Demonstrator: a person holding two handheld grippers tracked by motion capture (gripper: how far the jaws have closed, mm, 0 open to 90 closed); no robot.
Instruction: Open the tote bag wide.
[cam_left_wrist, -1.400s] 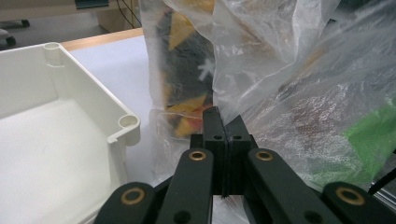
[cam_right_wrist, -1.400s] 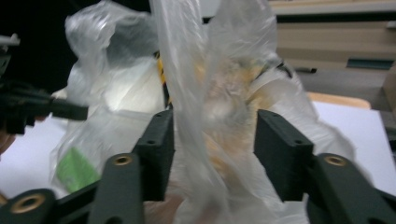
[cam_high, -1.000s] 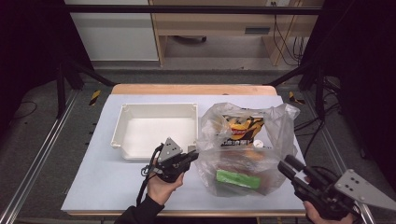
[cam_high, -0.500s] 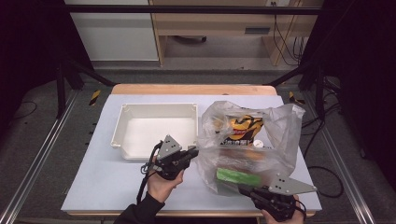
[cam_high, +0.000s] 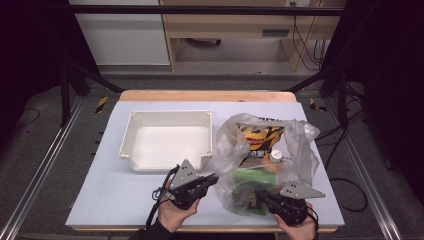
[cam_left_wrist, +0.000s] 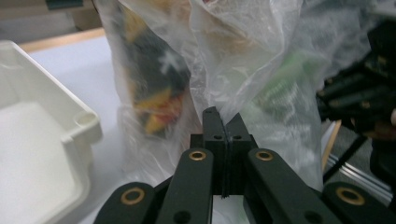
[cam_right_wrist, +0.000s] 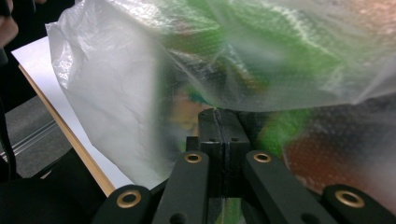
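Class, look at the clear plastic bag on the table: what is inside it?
Inside the plastic bag sit a black-and-orange snack packet and a green packet. Other items lie lower down, blurred by crinkled plastic, so they cannot be identified.

A tray (cam_high: 167, 141) is set left of a plastic bag (cam_high: 295, 145) on the table (cam_high: 115, 200); packets, apparently snacks, are held inside the bag.

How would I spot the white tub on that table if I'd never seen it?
Start at the pale table and look at its left half. There sits the white tub, square-cornered and empty, left of the crinkly clear plastic bag. It is the one rigid, open-topped thing there.
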